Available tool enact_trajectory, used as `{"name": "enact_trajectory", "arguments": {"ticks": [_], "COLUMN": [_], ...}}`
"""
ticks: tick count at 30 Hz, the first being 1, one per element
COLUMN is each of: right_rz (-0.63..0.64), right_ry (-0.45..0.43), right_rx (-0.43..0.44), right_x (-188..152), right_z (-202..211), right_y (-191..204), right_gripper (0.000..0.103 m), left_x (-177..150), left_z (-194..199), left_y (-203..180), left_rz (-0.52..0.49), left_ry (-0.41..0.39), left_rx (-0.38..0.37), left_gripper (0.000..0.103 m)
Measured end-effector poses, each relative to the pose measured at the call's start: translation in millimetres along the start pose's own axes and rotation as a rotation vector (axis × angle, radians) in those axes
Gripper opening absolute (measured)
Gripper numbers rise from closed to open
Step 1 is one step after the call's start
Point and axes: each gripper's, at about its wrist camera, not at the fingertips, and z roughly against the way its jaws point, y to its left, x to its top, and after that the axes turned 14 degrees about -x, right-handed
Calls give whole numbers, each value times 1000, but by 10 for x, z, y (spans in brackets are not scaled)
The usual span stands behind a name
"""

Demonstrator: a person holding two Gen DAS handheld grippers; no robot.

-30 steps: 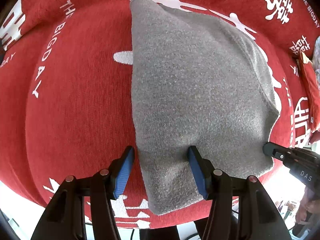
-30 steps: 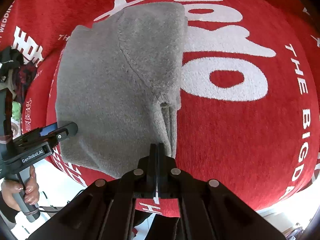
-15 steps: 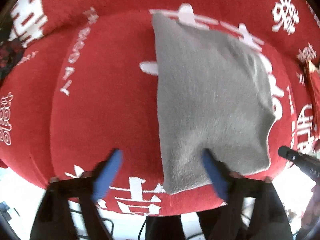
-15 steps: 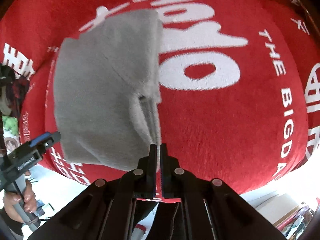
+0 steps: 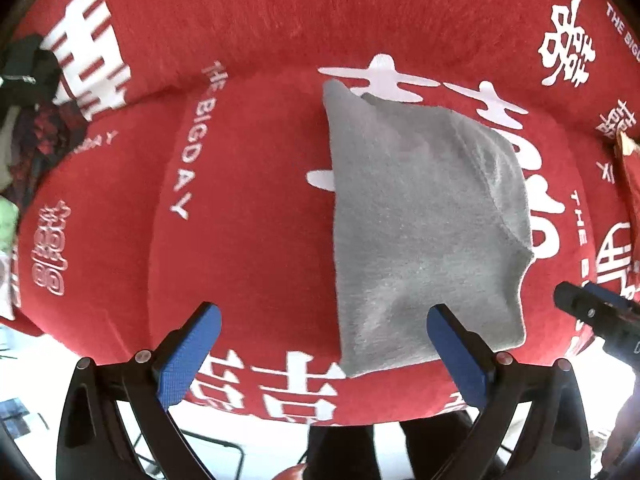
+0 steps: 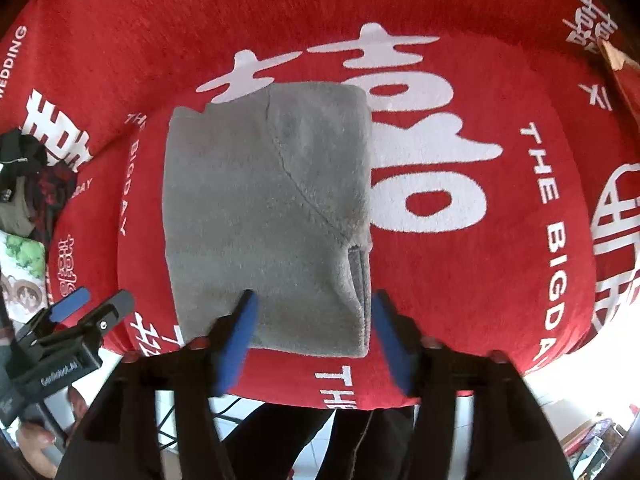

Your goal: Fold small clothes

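Both grippers — left [image 5: 320, 344] and right [image 6: 314, 334] — stand spread and hold nothing; the folded gray garment [image 6: 266, 216] lies flat on the red cover [image 5: 248, 208]. We judge this fold complete — next, lift the piece aside or fetch another.

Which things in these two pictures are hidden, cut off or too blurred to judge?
- Left wrist view: the pile of dark clothes is cut by the left edge.
- Right wrist view: the right gripper is motion-blurred.
- Both views: the folded grey garment hides its inner layers and the red cloth beneath.
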Motion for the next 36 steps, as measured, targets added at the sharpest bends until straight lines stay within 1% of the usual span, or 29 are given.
{"name": "enact_trajectory", "arguments": {"ticks": [1, 3, 5, 8, 14, 20, 27, 36], "right_rz": [0, 3, 7, 10, 20, 31, 37, 41], "right_ry": [-5, -8, -3, -7, -30, -47, -67, -76], "right_rx": [-15, -43, -75, -95, -133, -159, -165, -173], "right_x": [2, 13, 23, 14, -5, 8, 59, 88], "right_z": [26, 60, 90, 142, 262, 343, 427, 476], "right_y": [6, 15, 23, 28, 56, 103, 156, 173], "right_gripper": [81, 81, 86, 90, 90, 90, 90, 90], "left_x": [-5, -4, 0, 4, 7, 16, 24, 20], "left_z": [32, 81, 115, 161, 278, 327, 343, 393], "left_y": [-2, 9, 30, 41, -2, -40, -72, -57], "left_rz": [-1, 11, 30, 44, 39, 30, 10, 15], "left_ry": [-3, -4, 3, 7, -4, 2, 15, 4], "left_rx": [8, 0, -11, -7, 26, 35, 50, 65], "left_gripper": [103, 103, 103, 103, 103, 103, 103, 103]}}
